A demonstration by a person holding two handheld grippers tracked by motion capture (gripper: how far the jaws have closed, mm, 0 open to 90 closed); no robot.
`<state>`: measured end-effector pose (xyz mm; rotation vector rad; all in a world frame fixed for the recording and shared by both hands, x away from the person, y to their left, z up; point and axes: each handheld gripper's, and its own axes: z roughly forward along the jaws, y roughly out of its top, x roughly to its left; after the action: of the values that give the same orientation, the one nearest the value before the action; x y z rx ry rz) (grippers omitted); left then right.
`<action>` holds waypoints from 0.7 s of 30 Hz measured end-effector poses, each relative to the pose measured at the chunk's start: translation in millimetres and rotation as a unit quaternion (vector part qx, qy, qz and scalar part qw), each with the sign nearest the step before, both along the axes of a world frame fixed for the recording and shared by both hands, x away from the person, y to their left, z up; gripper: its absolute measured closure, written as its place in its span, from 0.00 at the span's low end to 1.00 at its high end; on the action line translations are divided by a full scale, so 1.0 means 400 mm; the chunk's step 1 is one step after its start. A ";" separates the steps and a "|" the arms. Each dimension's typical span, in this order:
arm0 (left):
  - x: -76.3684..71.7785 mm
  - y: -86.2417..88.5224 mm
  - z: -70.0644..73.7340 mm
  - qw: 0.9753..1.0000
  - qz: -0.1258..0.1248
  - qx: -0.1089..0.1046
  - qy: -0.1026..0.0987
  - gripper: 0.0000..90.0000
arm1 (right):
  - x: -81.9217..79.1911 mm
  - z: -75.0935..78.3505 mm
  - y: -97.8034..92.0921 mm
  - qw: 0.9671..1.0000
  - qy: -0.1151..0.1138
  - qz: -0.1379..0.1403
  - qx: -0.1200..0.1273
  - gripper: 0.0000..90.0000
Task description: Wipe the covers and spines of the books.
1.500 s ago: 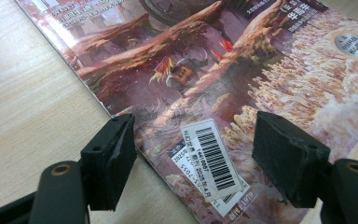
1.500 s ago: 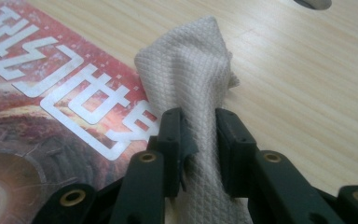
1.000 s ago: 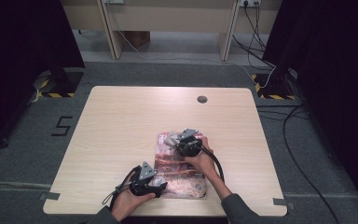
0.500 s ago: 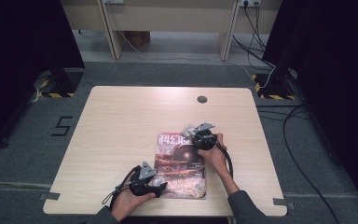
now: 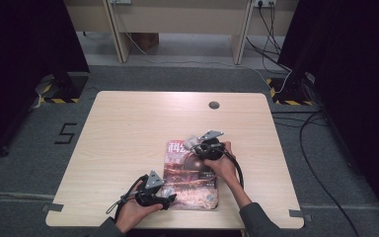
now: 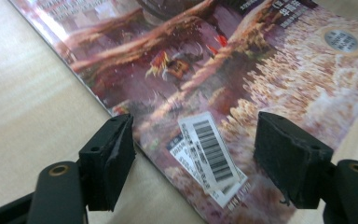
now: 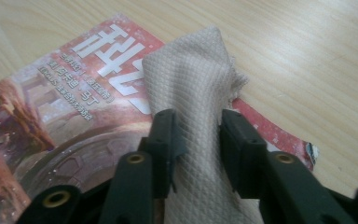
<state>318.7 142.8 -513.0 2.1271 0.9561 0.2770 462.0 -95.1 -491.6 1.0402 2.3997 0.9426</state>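
While the wide wooden table (image 5: 128,148) carried little else, a magazine (image 5: 190,175) lay flat near its front edge, between the person's two hands, cover up. At the magazine's top end the right gripper (image 5: 203,146) had its jaws pinched almost together on a beige waffle-weave cloth (image 7: 196,79), the free end of the cloth draped on the cover's title corner. At the bottom corner the left gripper (image 6: 193,161) stood wide apart and held nothing, one jaw on the bare table just off the edge, the other over the cover, the barcode sticker (image 6: 209,156) between them. The work looked like wiping the cover with the cloth. To do it well, the right gripper probably needed to keep its firm pinch, press the cloth flat and drag it in long, even strokes down the page, while the left gripper pinned that lower corner so the glossy magazine could not slide or buckle
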 end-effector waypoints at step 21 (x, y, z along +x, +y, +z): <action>-0.009 0.006 -0.005 1.000 -0.003 -0.005 -0.003 0.29 | 0.055 -0.009 0.225 0.996 -0.015 0.068 -0.048 0.84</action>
<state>315.2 145.3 -515.2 2.1183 0.9449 0.2734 484.1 -4.9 -495.1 0.8311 2.4896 0.8723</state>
